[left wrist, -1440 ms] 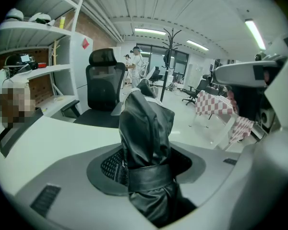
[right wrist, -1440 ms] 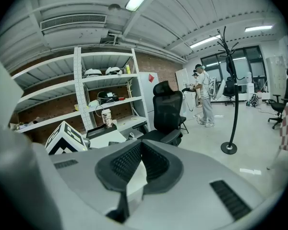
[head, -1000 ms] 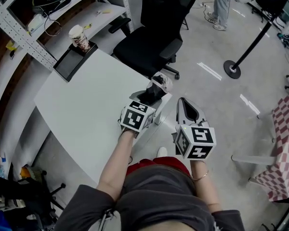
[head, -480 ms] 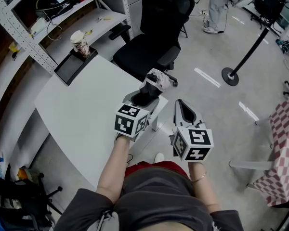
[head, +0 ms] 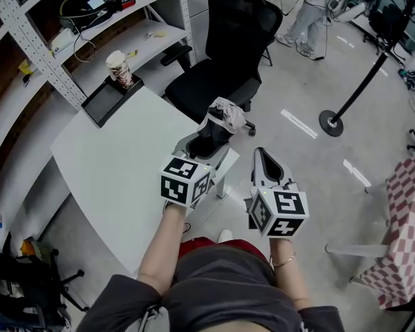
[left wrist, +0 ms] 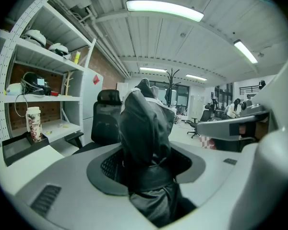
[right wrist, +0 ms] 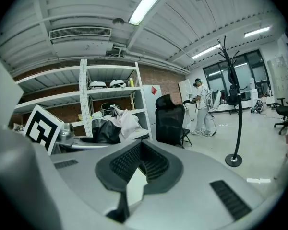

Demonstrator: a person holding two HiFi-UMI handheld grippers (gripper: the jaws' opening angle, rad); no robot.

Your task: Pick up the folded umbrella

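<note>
The folded umbrella (head: 219,120) is a black bundle with a pale cloth end. My left gripper (head: 206,144) is shut on it and holds it in the air above the white table's (head: 117,164) right corner. In the left gripper view the umbrella (left wrist: 143,128) stands up between the jaws of the left gripper (left wrist: 144,169), and its dark folds fill the gap. My right gripper (head: 264,159) hovers beside it over the floor, shut, with nothing between its jaws. The right gripper view shows its jaws (right wrist: 137,174) closed, with the umbrella (right wrist: 108,126) off to the left.
A black tray (head: 104,101) with a paper cup (head: 119,66) sits at the table's far corner, next to metal shelving (head: 48,54). A black office chair (head: 225,61) stands behind the table. A stanchion base (head: 331,123), a person (head: 310,16) and a checked cloth (head: 408,206) are to the right.
My left gripper has risen with the umbrella, from the table's edge to clear above it. The right gripper has risen a little beside it.
</note>
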